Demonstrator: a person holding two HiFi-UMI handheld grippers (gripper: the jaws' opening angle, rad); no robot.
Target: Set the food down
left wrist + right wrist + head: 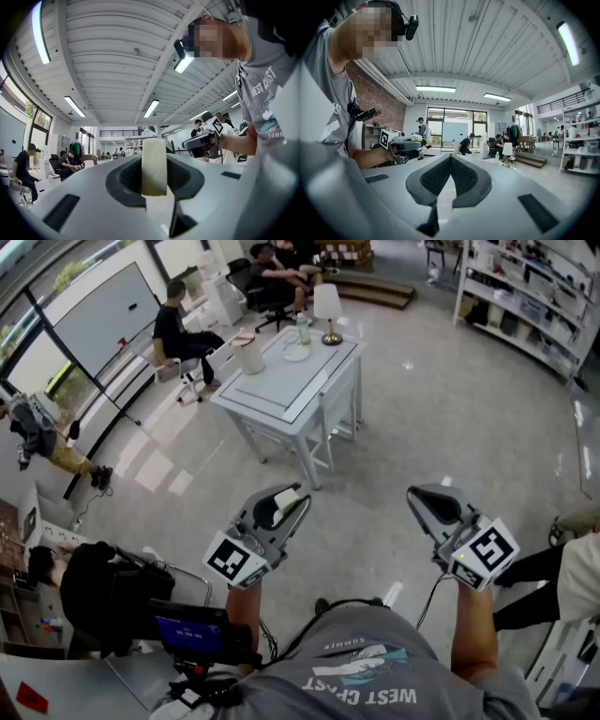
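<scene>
My left gripper [292, 500] is shut on a pale cream block of food [285, 503], held level in the air above the floor. In the left gripper view the block [154, 168] stands upright between the dark pads, squeezed on both sides. My right gripper [419, 495] is beside it, its jaws shut with nothing between them; in the right gripper view its pads [465, 176] meet at the tip. A white table [272, 387] stands ahead, some way off from both grippers.
On the table are a small lamp [327, 308], a bottle [303, 330], a clear dish [296, 352] and a white cylinder [251, 356]. People sit beyond it. Shelving [525, 306] lines the right wall. A stand with a screen [192, 634] is at lower left.
</scene>
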